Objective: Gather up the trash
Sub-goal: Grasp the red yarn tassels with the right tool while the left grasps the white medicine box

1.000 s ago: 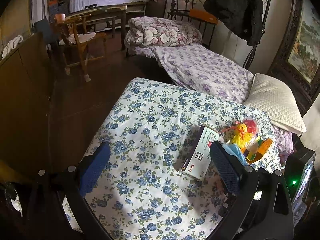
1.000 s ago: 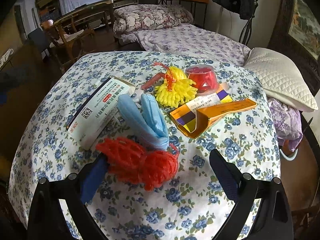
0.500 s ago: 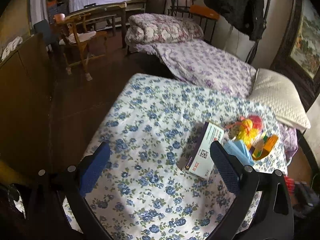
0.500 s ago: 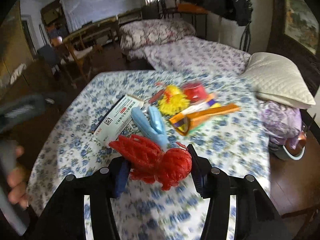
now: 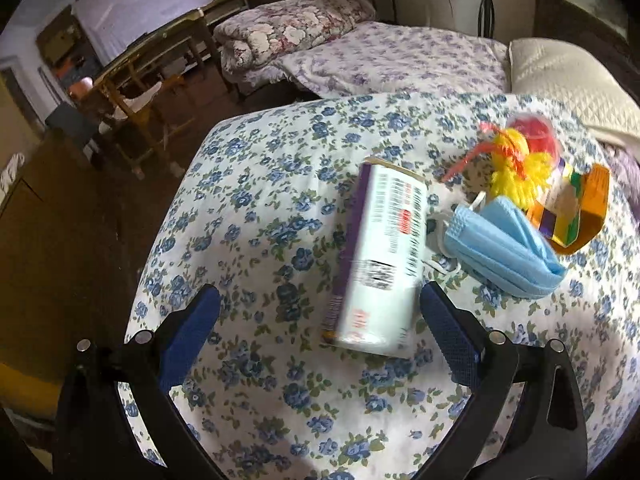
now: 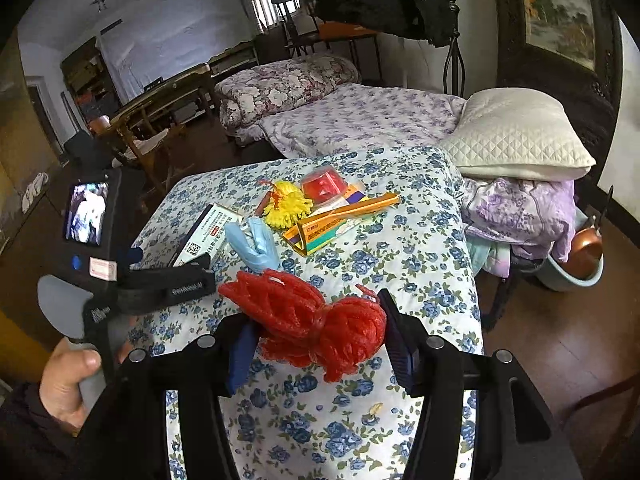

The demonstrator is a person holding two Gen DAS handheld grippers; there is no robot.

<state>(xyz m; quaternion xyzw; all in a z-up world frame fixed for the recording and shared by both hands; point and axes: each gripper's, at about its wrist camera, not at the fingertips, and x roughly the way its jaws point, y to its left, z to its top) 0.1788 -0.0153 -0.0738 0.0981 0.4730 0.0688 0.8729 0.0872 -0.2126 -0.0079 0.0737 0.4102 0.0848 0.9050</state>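
Note:
My right gripper [image 6: 316, 320] grips a red mesh net [image 6: 280, 300] above the floral tablecloth [image 6: 420, 240], its pads pressing both sides while the jaws are opening slightly. My left gripper [image 5: 318, 294] is open low over the cloth, with the near end of a white medicine box [image 5: 380, 256] between its fingers, close to the right one. Beyond the box lie a blue face mask [image 5: 504, 252], a yellow foam net [image 5: 516, 164], a red cup [image 5: 536, 136] and an orange carton [image 5: 580, 208]. In the right wrist view a hand holds the left gripper [image 6: 172, 284] at the left.
A bed [image 6: 360, 120] with purple bedding and a white pillow [image 6: 516, 140] stands behind the table. Wooden chairs [image 6: 148, 136] stand at the back left. On the floor at the right sits a basin with a copper pot [image 6: 584, 252].
My right gripper closed on the red mesh net and lifted it off the cloth. My left gripper sank and rolled toward the white box, which now lies between its fingers.

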